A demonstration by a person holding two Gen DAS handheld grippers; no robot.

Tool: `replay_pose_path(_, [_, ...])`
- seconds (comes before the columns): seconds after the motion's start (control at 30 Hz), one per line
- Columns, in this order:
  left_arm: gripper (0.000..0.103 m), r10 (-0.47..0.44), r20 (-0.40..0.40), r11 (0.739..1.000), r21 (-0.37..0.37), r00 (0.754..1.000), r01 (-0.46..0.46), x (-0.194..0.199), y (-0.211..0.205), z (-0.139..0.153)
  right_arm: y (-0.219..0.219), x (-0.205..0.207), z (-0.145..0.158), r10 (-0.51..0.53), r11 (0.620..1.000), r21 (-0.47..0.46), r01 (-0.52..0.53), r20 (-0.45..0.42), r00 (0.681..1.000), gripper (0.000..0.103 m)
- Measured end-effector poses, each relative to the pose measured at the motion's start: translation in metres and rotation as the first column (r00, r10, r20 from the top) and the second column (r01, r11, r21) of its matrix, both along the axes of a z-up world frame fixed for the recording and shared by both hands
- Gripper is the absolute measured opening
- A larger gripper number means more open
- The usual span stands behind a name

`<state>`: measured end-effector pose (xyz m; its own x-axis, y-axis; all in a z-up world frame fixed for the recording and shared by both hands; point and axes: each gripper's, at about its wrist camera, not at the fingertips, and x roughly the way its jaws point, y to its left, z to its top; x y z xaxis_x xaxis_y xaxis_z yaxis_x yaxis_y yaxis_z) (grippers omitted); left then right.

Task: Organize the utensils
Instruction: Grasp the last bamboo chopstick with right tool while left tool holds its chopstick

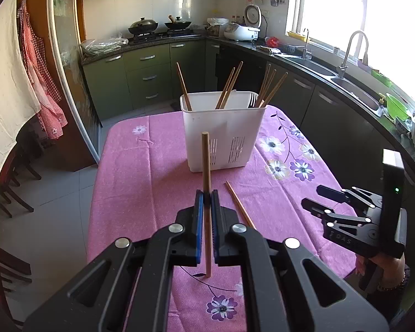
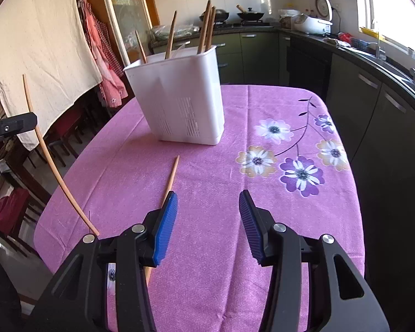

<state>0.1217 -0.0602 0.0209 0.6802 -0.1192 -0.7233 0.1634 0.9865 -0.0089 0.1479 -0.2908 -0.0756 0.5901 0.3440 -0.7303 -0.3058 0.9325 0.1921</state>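
My left gripper [image 1: 206, 195] is shut on a wooden chopstick [image 1: 206, 163] and holds it upright above the pink tablecloth, in front of the white utensil holder [image 1: 221, 135]. The holder also shows in the right wrist view [image 2: 179, 96] and has several chopsticks standing in it. The held chopstick shows at the left in the right wrist view [image 2: 49, 160]. Another chopstick [image 2: 171, 177] lies on the cloth, also seen in the left wrist view [image 1: 239, 204]. My right gripper [image 2: 207, 210] is open and empty, just right of that lying chopstick.
The table has a pink flowered cloth [image 2: 262, 193]. Dark kitchen cabinets and a counter with a sink [image 1: 332, 83] run along the right. Chairs [image 1: 11, 188] and a hanging white cloth stand at the left. A stove with pans [image 1: 160, 26] is at the back.
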Motion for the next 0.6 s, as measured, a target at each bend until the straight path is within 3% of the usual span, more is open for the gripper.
replay_pose_path(0.27, [0.006, -0.02, 0.016, 1.0, 0.012, 1.0, 0.02, -0.009, -0.001, 0.001, 0.062, 0.064, -0.032, 0.126, 0.989, -0.051, -0.137, -0.184, 0.975, 0.047])
replay_pose_path(0.5, [0.005, -0.049, 0.021, 0.998, 0.026, 0.999, 0.048, -0.012, -0.007, 0.001, 0.104, 0.094, -0.057, 0.111, 0.97, -0.184, -0.159, -0.246, 0.963, 0.045])
replay_pose_path(0.6, [0.005, -0.055, 0.022, 0.998, 0.027, 0.998, 0.054, -0.011, -0.007, 0.0, 0.113, 0.096, -0.061, 0.123, 0.964, -0.197, -0.177, -0.259, 0.958, 0.043])
